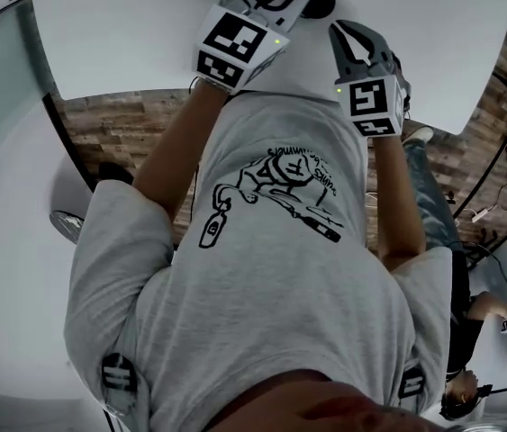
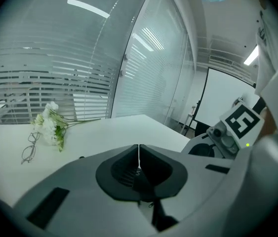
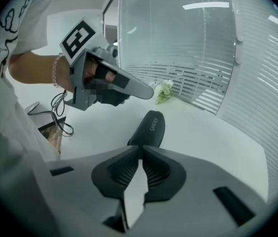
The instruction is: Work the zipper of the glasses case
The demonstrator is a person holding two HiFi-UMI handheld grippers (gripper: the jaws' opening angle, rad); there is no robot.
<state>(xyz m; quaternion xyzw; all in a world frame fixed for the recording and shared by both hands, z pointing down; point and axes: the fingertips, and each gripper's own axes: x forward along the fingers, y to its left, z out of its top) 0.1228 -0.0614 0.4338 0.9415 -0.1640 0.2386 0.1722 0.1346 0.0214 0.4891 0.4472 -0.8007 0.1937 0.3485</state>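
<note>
Black glasses case point(image 3: 148, 127) lies on the white table point(image 3: 218, 132), just beyond the right gripper point(image 3: 142, 149), whose jaws are pressed together on nothing. The left gripper point(image 2: 139, 149) hangs near the case, its jaws likewise closed and empty. Beyond the case, white flowers point(image 2: 50, 125) and spectacles point(image 2: 28, 149) lie before a glass wall point(image 3: 188, 43) with blinds.
</note>
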